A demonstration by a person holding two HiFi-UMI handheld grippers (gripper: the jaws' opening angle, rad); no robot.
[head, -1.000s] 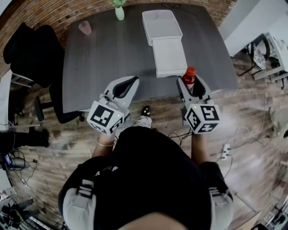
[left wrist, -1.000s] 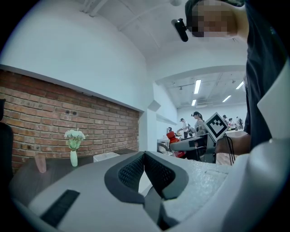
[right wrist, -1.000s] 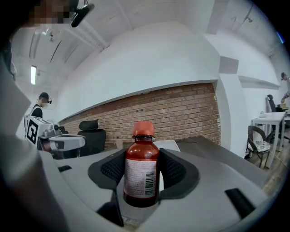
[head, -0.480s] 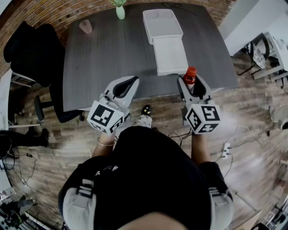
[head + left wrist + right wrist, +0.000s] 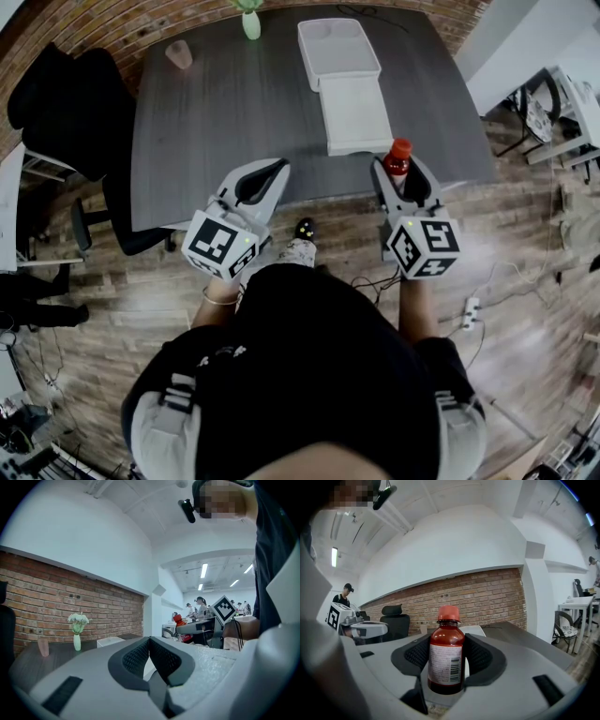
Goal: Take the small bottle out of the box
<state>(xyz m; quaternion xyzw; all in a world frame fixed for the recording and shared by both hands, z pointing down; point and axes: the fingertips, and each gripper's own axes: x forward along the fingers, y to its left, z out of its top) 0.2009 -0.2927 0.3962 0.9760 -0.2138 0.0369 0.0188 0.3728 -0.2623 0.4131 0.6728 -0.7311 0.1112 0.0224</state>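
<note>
Gripping the small bottle (image 5: 446, 656), the right gripper (image 5: 400, 176) has both jaw pads pressed against the bottle's brown body. The bottle stands upright, red cap on top. It is held at the near right edge of the table (image 5: 225, 122), outside the box (image 5: 312, 56) and well apart from it. The box sits at the far side of the table, with a flat white tray (image 5: 354, 117) touching its near end. The left gripper (image 5: 262, 178) is held level at the near edge of the table, left of the bottle. Its jaws are closed pad to pad with nothing between them. Both grippers point toward the far side of the table, forearms roughly parallel.
</note>
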